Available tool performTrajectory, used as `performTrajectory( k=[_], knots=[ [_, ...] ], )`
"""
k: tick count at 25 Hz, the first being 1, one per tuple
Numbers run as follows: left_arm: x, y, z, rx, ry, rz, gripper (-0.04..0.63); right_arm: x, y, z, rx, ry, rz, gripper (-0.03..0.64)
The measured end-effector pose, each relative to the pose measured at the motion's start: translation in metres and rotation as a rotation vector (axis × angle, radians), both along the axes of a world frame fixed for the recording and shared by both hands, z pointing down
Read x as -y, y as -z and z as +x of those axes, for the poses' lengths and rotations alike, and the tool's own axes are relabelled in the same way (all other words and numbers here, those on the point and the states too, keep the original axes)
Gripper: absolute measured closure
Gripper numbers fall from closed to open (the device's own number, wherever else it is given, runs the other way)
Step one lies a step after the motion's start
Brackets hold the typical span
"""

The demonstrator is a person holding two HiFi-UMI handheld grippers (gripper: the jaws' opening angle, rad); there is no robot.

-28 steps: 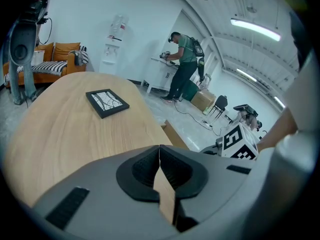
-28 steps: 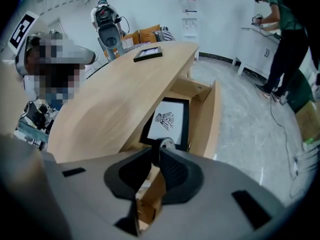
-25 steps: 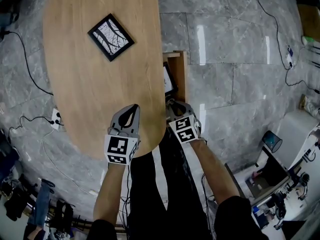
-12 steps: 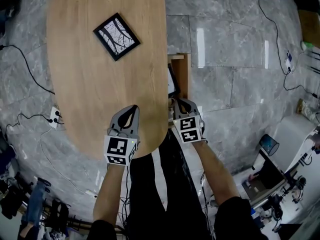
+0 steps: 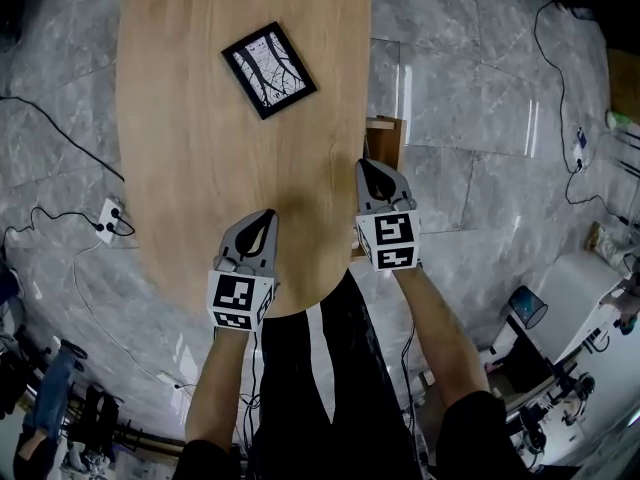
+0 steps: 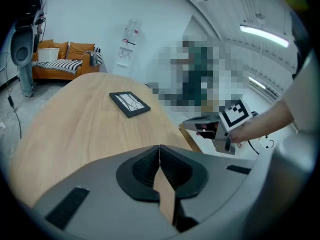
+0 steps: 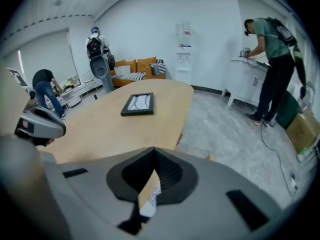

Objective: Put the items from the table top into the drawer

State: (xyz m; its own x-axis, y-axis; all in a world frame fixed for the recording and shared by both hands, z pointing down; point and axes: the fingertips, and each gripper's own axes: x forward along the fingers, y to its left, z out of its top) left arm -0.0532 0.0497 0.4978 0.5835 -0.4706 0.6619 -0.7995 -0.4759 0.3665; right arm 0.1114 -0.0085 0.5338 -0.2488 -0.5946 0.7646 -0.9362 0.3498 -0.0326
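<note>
A black-framed picture [image 5: 268, 70] lies flat on the far half of the oval wooden table [image 5: 190, 168]; it also shows in the left gripper view [image 6: 129, 103] and the right gripper view [image 7: 138, 104]. My left gripper [image 5: 265, 215] hovers over the table's near end, its jaws shut with nothing between them [image 6: 159, 147]. My right gripper [image 5: 368, 166] hangs at the table's right edge, over the open wooden drawer [image 5: 388, 133], and is shut and empty [image 7: 153, 149]. What lies inside the drawer is hidden.
Cables and a power strip [image 5: 112, 223] lie on the grey marble floor left of the table. An orange sofa [image 6: 60, 54] stands at the far wall. A person [image 7: 270, 69] stands at a white counter to the right.
The right gripper's jaws have come together, and it has risen from low over the drawer to the table's edge, farther forward. The dark frame seen in the drawer earlier is now hidden.
</note>
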Motion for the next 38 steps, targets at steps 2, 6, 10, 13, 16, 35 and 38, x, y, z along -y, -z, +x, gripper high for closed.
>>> performTrajectory(
  k=[2, 6, 10, 13, 16, 35, 38],
  knots=[
    [0.002, -0.001, -0.009, 0.000, 0.017, -0.001, 0.581, 0.019, 0.006, -0.023, -0.011, 0.061, 0.033, 0.607],
    [0.007, -0.002, -0.027, -0.004, 0.068, -0.004, 0.581, 0.057, 0.014, -0.076, -0.012, 0.152, 0.065, 0.607],
    [0.013, -0.001, -0.049, -0.007, 0.127, -0.002, 0.581, 0.079, 0.008, -0.126, 0.006, 0.208, 0.028, 0.518],
    [0.012, -0.002, -0.068, -0.014, 0.176, -0.010, 0.581, 0.089, 0.002, -0.152, -0.003, 0.239, 0.005, 0.471],
    [0.011, -0.003, -0.085, -0.002, 0.192, -0.007, 0.581, 0.102, -0.002, -0.169, -0.053, 0.282, 0.001, 0.457],
    [0.004, -0.005, -0.134, 0.006, 0.277, -0.009, 0.581, 0.118, -0.029, -0.166, -0.191, 0.254, -0.139, 0.551],
    [0.004, -0.003, -0.133, 0.006, 0.263, -0.002, 0.581, 0.111, -0.026, -0.165, -0.167, 0.251, -0.129, 0.551]
  ],
)
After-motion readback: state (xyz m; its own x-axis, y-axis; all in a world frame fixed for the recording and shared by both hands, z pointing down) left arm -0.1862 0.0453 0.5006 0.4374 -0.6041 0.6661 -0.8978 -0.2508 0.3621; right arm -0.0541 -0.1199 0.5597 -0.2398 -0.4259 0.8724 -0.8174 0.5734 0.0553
